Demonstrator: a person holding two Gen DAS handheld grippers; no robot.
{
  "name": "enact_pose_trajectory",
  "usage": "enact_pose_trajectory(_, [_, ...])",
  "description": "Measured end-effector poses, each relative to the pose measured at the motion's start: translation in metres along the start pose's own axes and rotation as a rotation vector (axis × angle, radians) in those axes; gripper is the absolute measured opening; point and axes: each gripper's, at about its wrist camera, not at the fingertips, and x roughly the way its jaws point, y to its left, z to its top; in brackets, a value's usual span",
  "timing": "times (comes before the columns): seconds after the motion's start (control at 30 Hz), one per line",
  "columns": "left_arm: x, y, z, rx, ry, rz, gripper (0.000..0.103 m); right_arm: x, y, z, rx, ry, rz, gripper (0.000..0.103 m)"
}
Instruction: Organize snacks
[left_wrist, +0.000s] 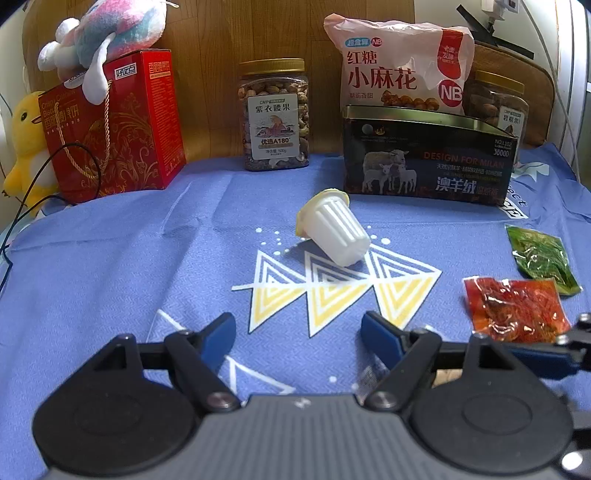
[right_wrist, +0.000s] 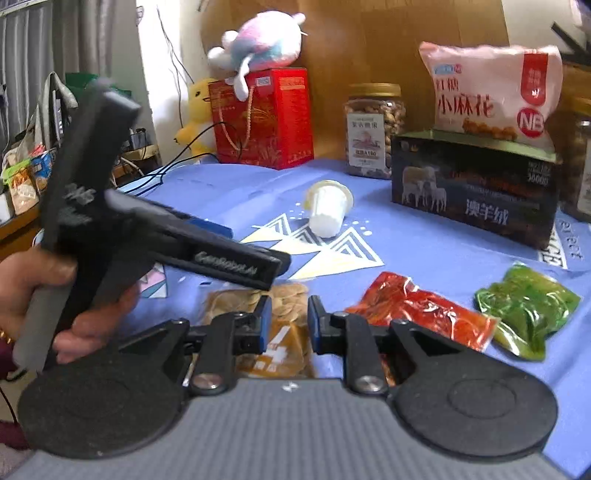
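A white jelly cup (left_wrist: 332, 230) (right_wrist: 327, 210) lies on its side in the middle of the blue cloth (left_wrist: 129, 266). My left gripper (left_wrist: 299, 332) stands open, short of the cup, with nothing between its fingers. To its right lie a red packet (left_wrist: 513, 310) (right_wrist: 417, 310) and a green packet (left_wrist: 541, 258) (right_wrist: 524, 306). In the right wrist view my right gripper (right_wrist: 289, 325) is nearly closed, its blue pads against a tan seed packet (right_wrist: 286, 295) that rests on the cloth. A hand (right_wrist: 44, 280) holds the left gripper's handle at the left.
A dark open box (left_wrist: 424, 162) with a pink snack bag (left_wrist: 395, 66) in it stands at the back right. A nut jar (left_wrist: 273, 114) stands at the back centre and a second jar (left_wrist: 498, 103) behind the box. A red gift box (left_wrist: 122, 125) with plush toys (left_wrist: 107, 33) sits back left.
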Motion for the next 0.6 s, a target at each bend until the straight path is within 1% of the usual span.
enact_pose_trajectory(0.07, [0.000, 0.000, 0.000, 0.000, -0.001, -0.001, 0.078, -0.008, -0.001, -0.002, 0.025, -0.029, -0.024, 0.025])
enact_pose_trajectory(0.13, [0.000, 0.000, 0.000, 0.002, -0.001, -0.001, 0.078, -0.017, -0.008, -0.003, 0.086, -0.050, -0.029, 0.027])
enact_pose_trajectory(0.23, [-0.001, 0.000, 0.000, 0.002, -0.001, -0.001, 0.078, -0.027, -0.015, -0.006, 0.148, -0.056, -0.023, 0.036])
enact_pose_trajectory(0.27, [-0.001, 0.000, 0.000, 0.002, -0.002, -0.001, 0.078, -0.029, -0.015, -0.008, 0.160, -0.051, -0.019, 0.043])
enact_pose_trajectory(0.3, [-0.001, 0.000, 0.000, 0.002, -0.002, -0.001, 0.078, -0.031, -0.016, -0.010, 0.169, -0.045, -0.014, 0.047])
enact_pose_trajectory(0.37, [0.000, 0.000, 0.000, 0.002, -0.002, -0.002, 0.078, -0.033, -0.014, -0.012, 0.166, -0.030, 0.009, 0.062])
enact_pose_trajectory(0.4, [-0.001, 0.000, 0.000, 0.002, -0.002, -0.001, 0.078, -0.033, -0.011, -0.013, 0.153, -0.019, 0.023, 0.068])
enact_pose_trajectory(0.43, [-0.001, 0.000, 0.000, 0.002, -0.002, -0.001, 0.078, -0.031, -0.005, -0.013, 0.130, -0.004, 0.025, 0.083])
enact_pose_trajectory(0.47, [0.000, 0.000, 0.000, 0.002, -0.002, -0.001, 0.078, -0.029, 0.002, -0.014, 0.097, 0.013, 0.012, 0.093])
enact_pose_trajectory(0.53, [-0.001, 0.000, 0.000, 0.003, -0.002, -0.002, 0.078, -0.022, 0.016, -0.015, 0.012, 0.037, -0.033, 0.093])
enact_pose_trajectory(0.6, [-0.001, 0.000, 0.000, 0.003, -0.002, -0.002, 0.078, -0.013, 0.027, -0.015, -0.041, 0.062, -0.085, 0.091])
